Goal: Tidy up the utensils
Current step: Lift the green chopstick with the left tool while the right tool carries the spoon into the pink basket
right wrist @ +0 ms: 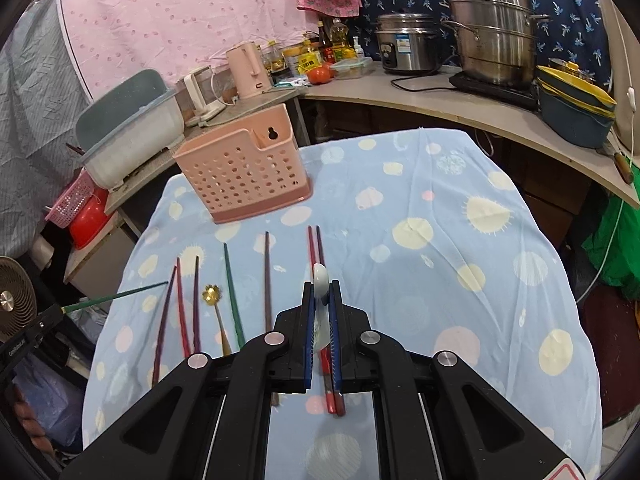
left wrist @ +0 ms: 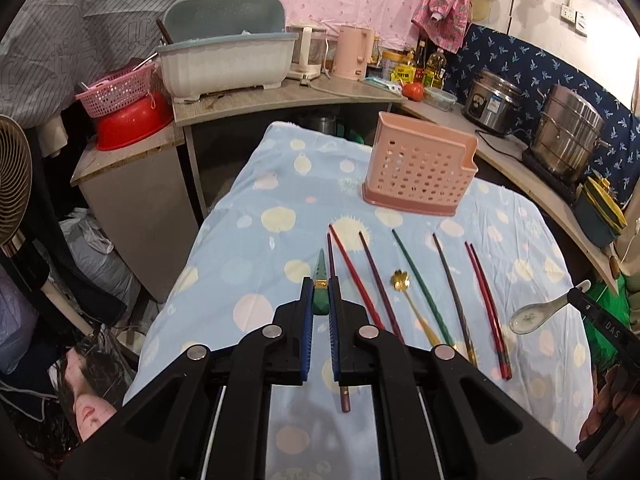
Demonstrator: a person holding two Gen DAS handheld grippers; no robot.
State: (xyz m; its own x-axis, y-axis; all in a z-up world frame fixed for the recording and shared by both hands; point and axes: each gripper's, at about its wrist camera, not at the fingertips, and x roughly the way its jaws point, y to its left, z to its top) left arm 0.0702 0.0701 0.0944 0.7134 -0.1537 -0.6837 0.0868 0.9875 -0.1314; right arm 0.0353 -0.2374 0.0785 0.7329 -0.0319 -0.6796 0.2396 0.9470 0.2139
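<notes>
A pink perforated utensil holder [left wrist: 420, 166] stands at the far side of the blue cloth-covered table [left wrist: 256, 208]; it also shows in the right wrist view [right wrist: 244, 170]. Several chopsticks [left wrist: 372, 280] and a gold flower spoon [left wrist: 401, 279] lie in a row on the cloth. My left gripper [left wrist: 320, 286] is shut on a green chopstick [left wrist: 321, 270] and holds it above the cloth; the chopstick also shows in the right wrist view [right wrist: 116, 295]. My right gripper [right wrist: 321, 286] is shut on a white ceramic spoon [right wrist: 320, 276], seen from the left wrist view [left wrist: 536, 314] raised above the table's right side.
A counter [left wrist: 280, 98] behind the table holds a dish rack [left wrist: 224, 60], kettles, bottles, a rice cooker [left wrist: 492, 98] and a steel pot [left wrist: 568, 136]. A fan [left wrist: 12, 176] stands at the left. Red bowl and pink basket [left wrist: 120, 92] sit on a low cabinet.
</notes>
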